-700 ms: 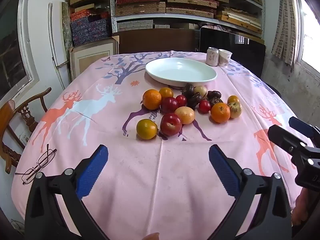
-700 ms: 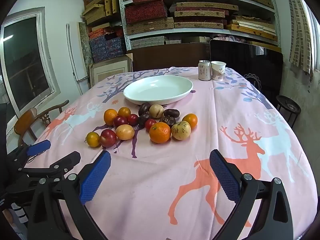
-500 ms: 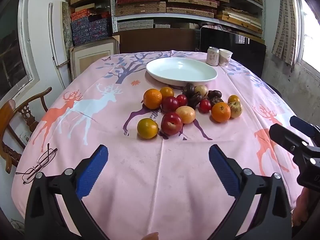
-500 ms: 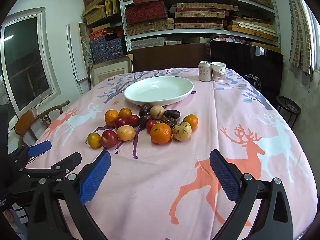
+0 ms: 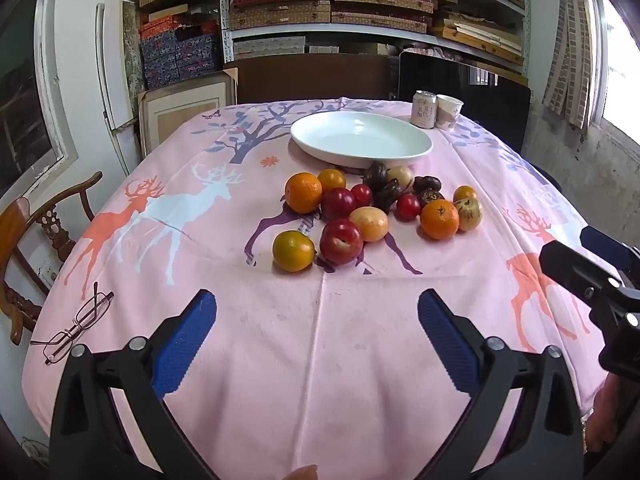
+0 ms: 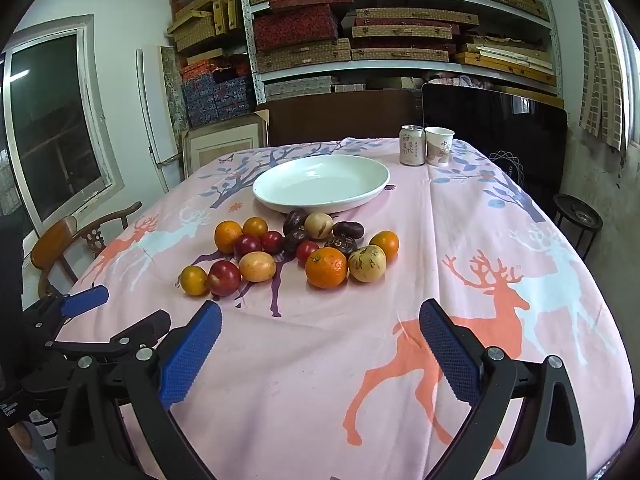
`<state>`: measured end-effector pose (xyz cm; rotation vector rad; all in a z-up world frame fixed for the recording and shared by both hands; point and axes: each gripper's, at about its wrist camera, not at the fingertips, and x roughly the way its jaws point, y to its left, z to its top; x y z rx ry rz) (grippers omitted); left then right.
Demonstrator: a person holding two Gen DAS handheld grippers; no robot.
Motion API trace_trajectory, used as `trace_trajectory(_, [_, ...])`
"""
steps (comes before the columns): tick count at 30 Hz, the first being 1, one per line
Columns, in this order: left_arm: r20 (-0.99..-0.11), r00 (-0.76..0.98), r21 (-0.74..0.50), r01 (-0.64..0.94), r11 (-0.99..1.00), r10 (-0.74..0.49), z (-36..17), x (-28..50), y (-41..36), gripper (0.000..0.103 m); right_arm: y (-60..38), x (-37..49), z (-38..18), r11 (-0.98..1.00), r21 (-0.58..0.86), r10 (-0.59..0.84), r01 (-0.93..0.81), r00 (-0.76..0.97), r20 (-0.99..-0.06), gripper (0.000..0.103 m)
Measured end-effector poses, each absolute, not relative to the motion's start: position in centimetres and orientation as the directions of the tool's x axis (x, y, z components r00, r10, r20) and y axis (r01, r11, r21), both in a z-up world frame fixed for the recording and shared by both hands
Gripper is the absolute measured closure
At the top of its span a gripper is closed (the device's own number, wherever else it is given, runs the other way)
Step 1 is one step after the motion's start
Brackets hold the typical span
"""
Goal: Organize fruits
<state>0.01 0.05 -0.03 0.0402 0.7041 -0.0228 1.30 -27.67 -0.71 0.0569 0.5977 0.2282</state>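
A heap of fruit (image 5: 372, 208) (image 6: 296, 252) lies mid-table: oranges, red plums, a yellow-red fruit, dark wrinkled passion fruits and pale mottled ones. Behind the heap sits an empty white plate (image 5: 362, 142) (image 6: 322, 182). My left gripper (image 5: 316, 328) stands open over bare cloth in front of the fruit, nothing between its blue pads. A small orange (image 5: 293, 251) and a red plum (image 5: 341, 241) are nearest to it. My right gripper (image 6: 320, 336) is open too, hovering short of a large orange (image 6: 326, 267). Each gripper shows at the other view's edge.
A pink deer-print tablecloth (image 5: 320, 340) covers the round table. A drink can (image 5: 424, 109) and a paper cup (image 5: 449, 112) stand behind the plate. Eyeglasses (image 5: 78, 324) lie at the left edge. A wooden chair (image 5: 36, 232) is at left; shelves of boxes fill the back wall.
Both views have crept slightly forward toward the fruit; the fruit and plate have not moved, and both grippers stay wide open.
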Motion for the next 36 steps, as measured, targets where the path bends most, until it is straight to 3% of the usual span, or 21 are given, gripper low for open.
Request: trace_trajectory(36, [-0.664,0.747,0.025,0.037,0.999,-0.010,-1.1,-0.4,-0.2,0.004,-27.7,1.2,-1.3,0.970,0.138,0.243,-0.200,0.797,-0.553,0.003])
